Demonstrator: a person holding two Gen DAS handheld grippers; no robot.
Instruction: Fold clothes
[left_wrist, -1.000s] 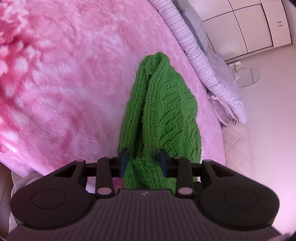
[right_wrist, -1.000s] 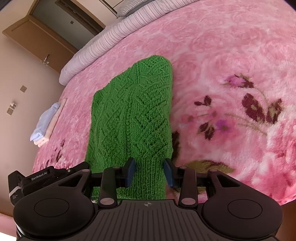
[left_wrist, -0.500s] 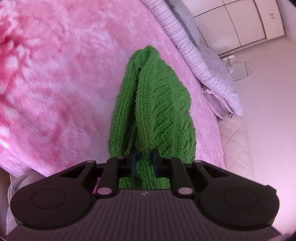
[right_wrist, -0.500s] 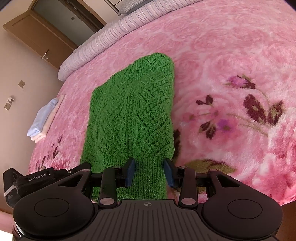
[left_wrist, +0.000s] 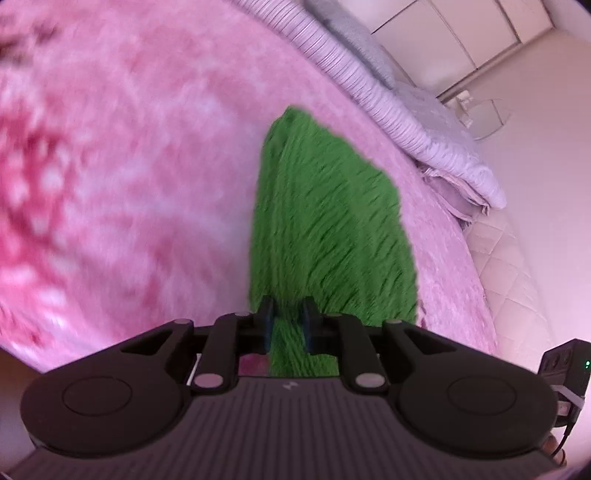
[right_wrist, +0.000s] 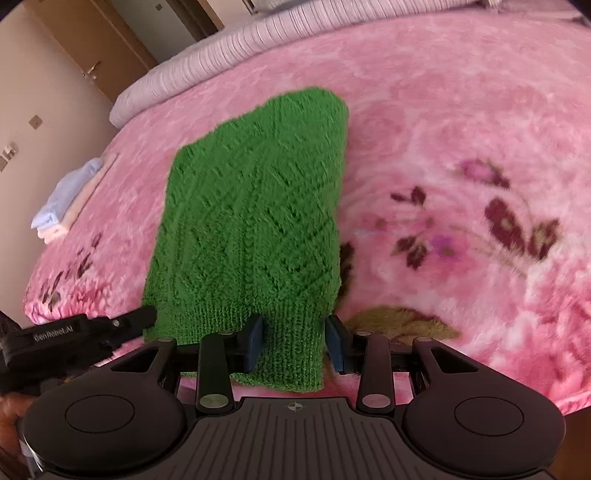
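Green knit (right_wrist: 255, 221) runs lengthwise away from both tools. Left gripper (left_wrist: 287, 325) pinching near hem; right gripper (right_wrist: 293, 341) gaping, astride hem corner.

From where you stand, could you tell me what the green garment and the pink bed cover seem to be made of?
The green garment looks like chunky knitted yarn: raised cable and chevron stitches, ribbed hem, matte. The pink bed cover seems plush fleece: soft fuzzy pile, slight sheen, printed flowers. Exact fibres cannot be told.
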